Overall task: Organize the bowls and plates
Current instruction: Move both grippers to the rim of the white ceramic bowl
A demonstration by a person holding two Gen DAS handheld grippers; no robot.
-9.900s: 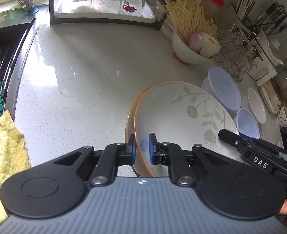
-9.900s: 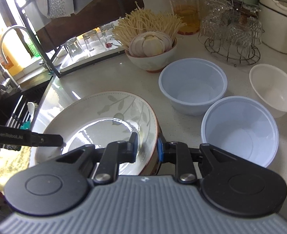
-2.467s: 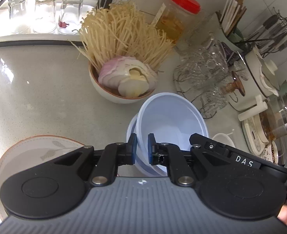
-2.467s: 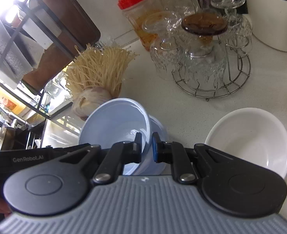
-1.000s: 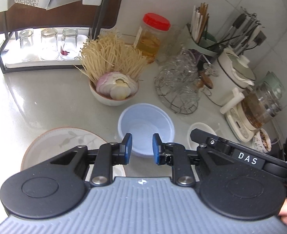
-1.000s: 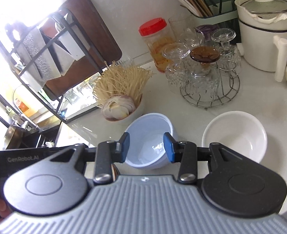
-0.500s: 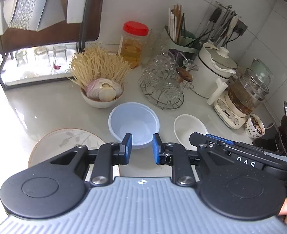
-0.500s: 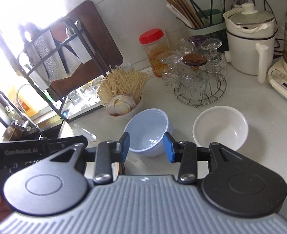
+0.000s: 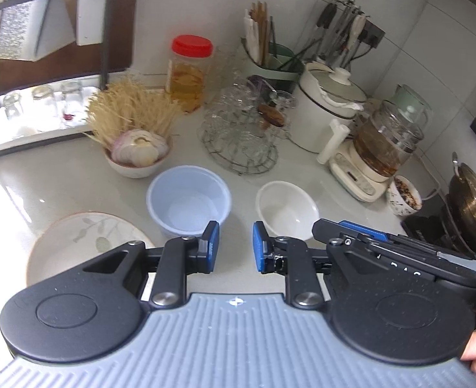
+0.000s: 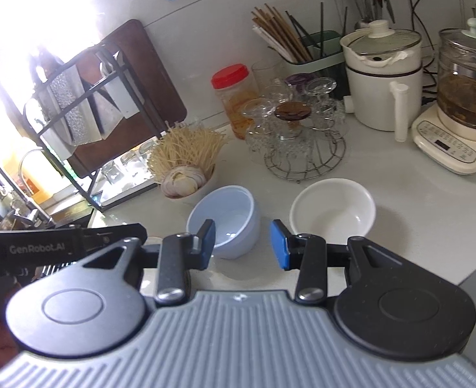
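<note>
The blue bowls (image 9: 188, 202) sit nested on the white table (image 9: 43, 187), between the leaf-pattern plate (image 9: 85, 242) and the white bowl (image 9: 286, 208). A bowl of noodles and onion (image 9: 134, 148) stands just behind them, with a wire rack of glasses (image 9: 241, 135) near it. The left tongs (image 9: 235, 250) and the right tongs (image 10: 241, 244) both hang above the table, apart and holding nothing.

Each claw, left claw (image 9: 235, 247) and right claw (image 10: 242, 244), has black linked arms with silver screws, blue pads on its fingertips (image 9: 212, 236), round black discs and a ribbed grey body, one side printed "GenRobot.AI".
</note>
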